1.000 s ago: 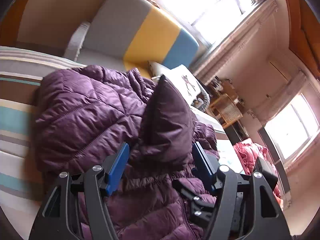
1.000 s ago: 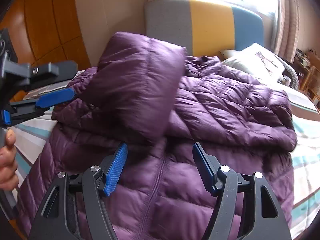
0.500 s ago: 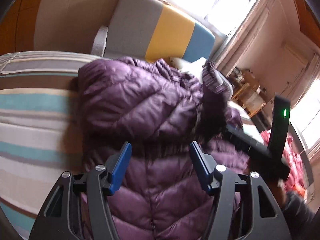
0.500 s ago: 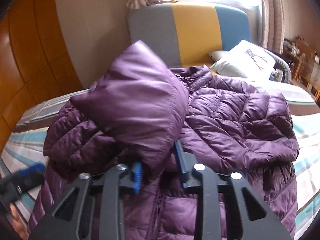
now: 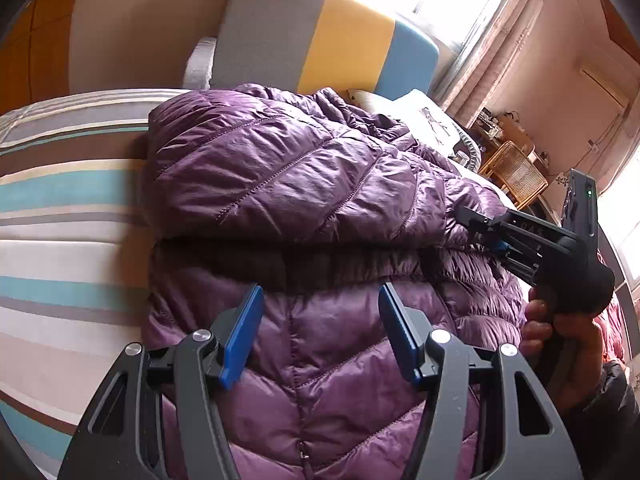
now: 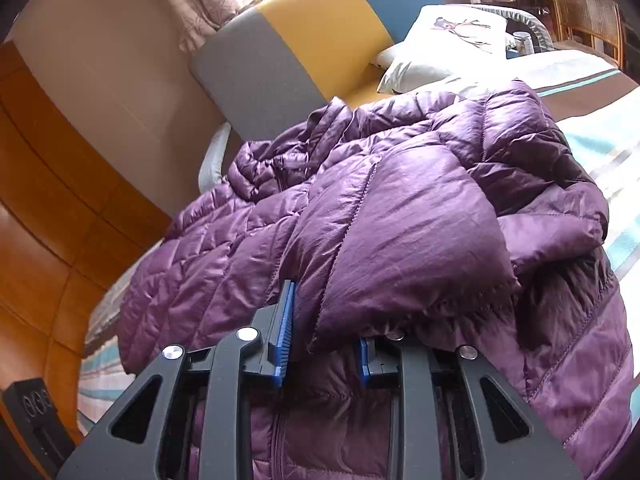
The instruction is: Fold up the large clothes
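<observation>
A purple quilted puffer jacket (image 5: 288, 168) lies spread on a striped bed (image 5: 60, 216), with one section folded across its body. My left gripper (image 5: 320, 292) hovers open just above the jacket's lower front, near the zip, with nothing between its blue pads. At the right of the left wrist view, a hand holds my right gripper (image 5: 480, 236) against the folded edge. In the right wrist view the right gripper (image 6: 326, 320) is closing its jaws on a puffy fold of the jacket (image 6: 400, 216). The fold fills the gap and hides the right pad.
A grey, yellow and blue headboard (image 5: 320, 32) stands behind the bed. A white printed pillow (image 6: 448, 40) lies beside the jacket. A wicker chair (image 5: 516, 172) and cluttered furniture sit past the bed on the right. Orange wood panelling (image 6: 48, 200) covers the wall on the left.
The jacket section that stood raised now lies flat across the jacket. My right gripper went from open to closed on it and rolled. The left gripper sank closer to the jacket.
</observation>
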`<state>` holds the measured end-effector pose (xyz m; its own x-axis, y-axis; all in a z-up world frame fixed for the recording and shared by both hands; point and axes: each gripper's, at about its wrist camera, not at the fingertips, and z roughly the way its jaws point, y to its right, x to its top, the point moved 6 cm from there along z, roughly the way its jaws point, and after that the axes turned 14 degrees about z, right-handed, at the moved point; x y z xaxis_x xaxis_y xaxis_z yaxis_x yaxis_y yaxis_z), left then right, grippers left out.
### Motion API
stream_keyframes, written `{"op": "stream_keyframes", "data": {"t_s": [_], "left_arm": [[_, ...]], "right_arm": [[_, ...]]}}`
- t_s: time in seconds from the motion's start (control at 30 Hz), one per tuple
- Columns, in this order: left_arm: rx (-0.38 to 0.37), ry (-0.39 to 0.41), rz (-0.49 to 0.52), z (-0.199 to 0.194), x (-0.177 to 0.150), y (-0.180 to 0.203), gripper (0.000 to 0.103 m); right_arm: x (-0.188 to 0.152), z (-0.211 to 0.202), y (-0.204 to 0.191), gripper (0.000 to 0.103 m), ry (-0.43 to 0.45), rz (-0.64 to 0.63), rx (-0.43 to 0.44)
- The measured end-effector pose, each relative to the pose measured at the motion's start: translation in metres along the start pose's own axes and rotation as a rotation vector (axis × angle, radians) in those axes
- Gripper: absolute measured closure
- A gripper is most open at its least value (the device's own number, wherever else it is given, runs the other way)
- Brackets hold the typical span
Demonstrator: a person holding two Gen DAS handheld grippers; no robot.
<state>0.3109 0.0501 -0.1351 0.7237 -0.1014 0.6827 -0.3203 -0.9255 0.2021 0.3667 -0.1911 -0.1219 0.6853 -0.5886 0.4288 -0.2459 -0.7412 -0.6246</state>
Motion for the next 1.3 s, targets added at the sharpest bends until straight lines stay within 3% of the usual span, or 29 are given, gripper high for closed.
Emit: {"op": "stream_keyframes", "data": {"t_s": [0.1,0.27,0.43,0.57,0.77,0.83,0.9,1.07,1.17,1.3], "left_arm": [[0.014,0.005,-0.009,0.002,0.002,-0.002,0.044],[0.041,0.019,-0.021,0.003,0.006,-0.005,0.044],[0.093,-0.031,-0.023,0.013,0.005,-0.007,0.044],[0.110,-0.007,-0.022,0.002,0.003,-0.006,0.045],[0.161,0.086,-0.028,-0.028,0.022,-0.014,0.045],[0.176,0.102,-0.027,-0.031,0.037,-0.018,0.044],[0.200,0.109,-0.023,-0.028,0.049,-0.023,0.043],[0.219,0.104,-0.001,-0.012,0.074,-0.024,0.040],[0.226,0.095,0.029,0.000,0.084,-0.021,0.039],[0.229,0.081,0.034,0.013,0.092,-0.022,0.039]], "right_arm": [[0.002,-0.002,-0.004,0.090,0.010,-0.027,0.003],[0.012,-0.010,-0.011,0.093,0.061,-0.112,-0.026],[0.024,-0.007,-0.015,0.093,0.116,-0.274,-0.139],[0.029,0.011,0.009,0.093,0.057,-0.248,-0.196],[0.029,0.016,0.028,0.093,0.036,-0.207,-0.209],[0.029,0.012,0.028,0.087,0.030,-0.194,-0.195],[0.030,0.002,0.032,0.063,0.048,-0.178,-0.207],[0.032,-0.033,0.037,0.053,0.131,-0.175,-0.227],[0.033,-0.050,0.030,0.053,0.207,-0.211,-0.247],[0.035,-0.053,0.025,0.053,0.234,-0.244,-0.296]]}}
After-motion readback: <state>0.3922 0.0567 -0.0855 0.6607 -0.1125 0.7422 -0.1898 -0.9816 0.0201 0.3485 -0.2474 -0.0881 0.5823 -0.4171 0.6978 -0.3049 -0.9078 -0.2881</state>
